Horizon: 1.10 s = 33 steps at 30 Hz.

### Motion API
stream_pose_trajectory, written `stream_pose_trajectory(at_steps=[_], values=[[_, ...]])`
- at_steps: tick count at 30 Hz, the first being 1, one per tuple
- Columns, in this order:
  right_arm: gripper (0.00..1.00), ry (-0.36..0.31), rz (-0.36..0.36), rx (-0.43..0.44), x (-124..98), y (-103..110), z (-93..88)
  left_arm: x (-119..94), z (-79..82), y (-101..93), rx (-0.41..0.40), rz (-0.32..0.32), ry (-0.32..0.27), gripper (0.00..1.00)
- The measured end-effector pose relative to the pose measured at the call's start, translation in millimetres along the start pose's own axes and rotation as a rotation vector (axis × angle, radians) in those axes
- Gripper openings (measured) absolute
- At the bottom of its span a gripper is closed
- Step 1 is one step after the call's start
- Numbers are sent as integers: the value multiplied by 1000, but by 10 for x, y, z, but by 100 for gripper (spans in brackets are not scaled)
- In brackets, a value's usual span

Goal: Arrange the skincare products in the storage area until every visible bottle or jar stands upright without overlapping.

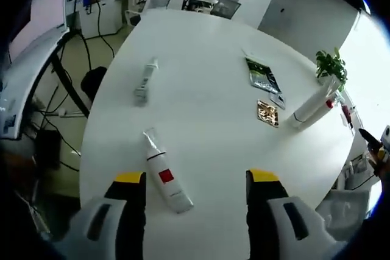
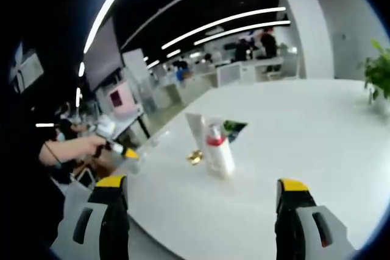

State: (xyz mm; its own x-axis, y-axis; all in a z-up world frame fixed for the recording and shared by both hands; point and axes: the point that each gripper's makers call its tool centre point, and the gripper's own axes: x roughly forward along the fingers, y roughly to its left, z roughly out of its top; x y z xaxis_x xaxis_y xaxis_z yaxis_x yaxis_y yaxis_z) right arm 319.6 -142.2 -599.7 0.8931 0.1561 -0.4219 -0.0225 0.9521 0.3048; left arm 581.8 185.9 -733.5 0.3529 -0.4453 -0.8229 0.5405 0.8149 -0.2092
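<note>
On white table (image 1: 207, 77), fallen tubes (image 1: 164, 172), foil packets (image 1: 263, 75), plant (image 1: 331, 64)

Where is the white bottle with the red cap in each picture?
Left gripper view: the white bottle with the red cap is far to the right, near the table edge.
Right gripper view: it stands near the middle of the picture, beyond the jaws.
Shared landmark: the gold packet, which lies just left of the bottle in both views.
</note>
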Motion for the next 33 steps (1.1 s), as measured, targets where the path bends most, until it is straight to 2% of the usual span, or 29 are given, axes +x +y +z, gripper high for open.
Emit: stream_pose_trajectory(at_steps=[3,6,14,18,26,33], values=[[99,4,-3,-3,-2,-19,5,54,-62,91,4,36,32,58],[99,6,-4,1,-2,-24,-2,109,-108,161,-5,67,32,56],[99,19,-5,2,7,-19,-41,235,-157,244,-17,95,57,47],[99,21,-7,4,7,-13,-52,277,-172,263,-10,111,78,49],[99,23,-21,15,-28,-46,-73,345,-215,263,9,118,117,44],[99,25,-25,21,-25,-51,-91,365,-256,341,31,145,154,32]])
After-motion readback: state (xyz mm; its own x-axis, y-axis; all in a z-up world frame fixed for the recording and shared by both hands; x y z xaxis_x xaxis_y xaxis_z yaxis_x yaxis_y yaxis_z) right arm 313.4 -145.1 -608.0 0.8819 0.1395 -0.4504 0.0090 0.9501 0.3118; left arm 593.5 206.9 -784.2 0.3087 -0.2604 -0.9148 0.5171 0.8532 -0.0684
